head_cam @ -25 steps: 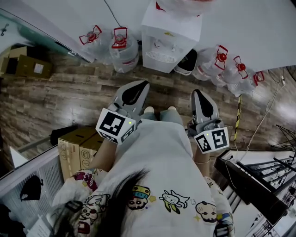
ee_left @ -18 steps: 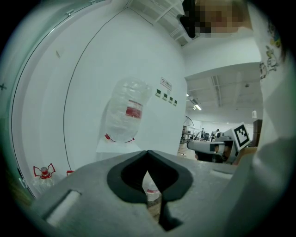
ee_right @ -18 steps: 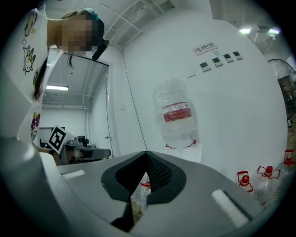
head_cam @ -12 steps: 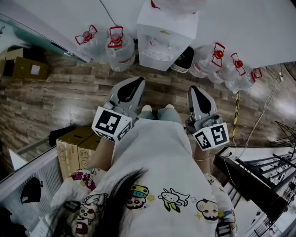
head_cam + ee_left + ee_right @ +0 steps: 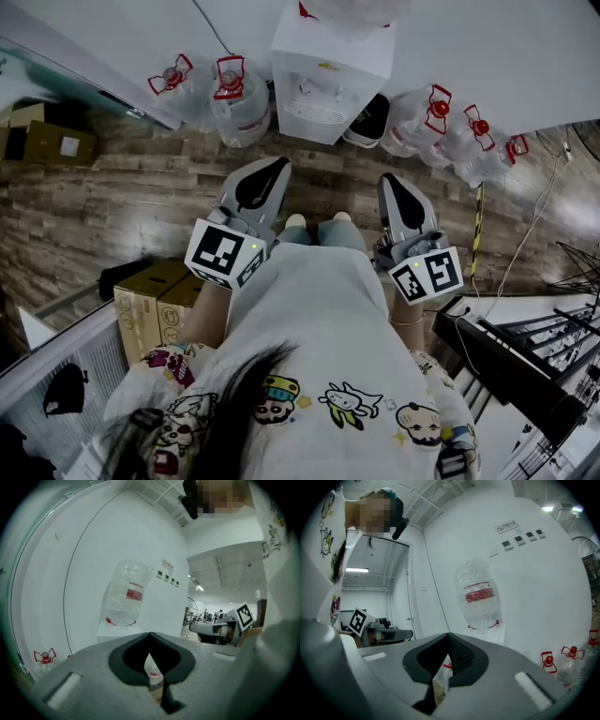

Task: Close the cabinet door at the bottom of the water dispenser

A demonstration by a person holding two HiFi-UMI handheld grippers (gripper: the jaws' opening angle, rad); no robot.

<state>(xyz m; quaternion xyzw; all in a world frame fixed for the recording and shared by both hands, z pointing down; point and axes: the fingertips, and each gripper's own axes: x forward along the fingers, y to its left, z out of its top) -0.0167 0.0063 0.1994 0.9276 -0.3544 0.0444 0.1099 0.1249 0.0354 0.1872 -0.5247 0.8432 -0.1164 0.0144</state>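
Head view shows left claw [image 5: 272, 169] and right claw [image 5: 389, 183] fully closed, holding nothing, well apart from the water dispenser [image 5: 328, 66], whose cabinet door [image 5: 370, 122] seems open.

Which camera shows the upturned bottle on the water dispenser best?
The right gripper view: the bottle shows whole, large and clear. The left gripper view shows it paler and slanted. The head view cuts it off at the top edge.

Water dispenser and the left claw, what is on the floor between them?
Nothing but bare wooden floor lies between the water dispenser and the shut left claw; the head view shows it.
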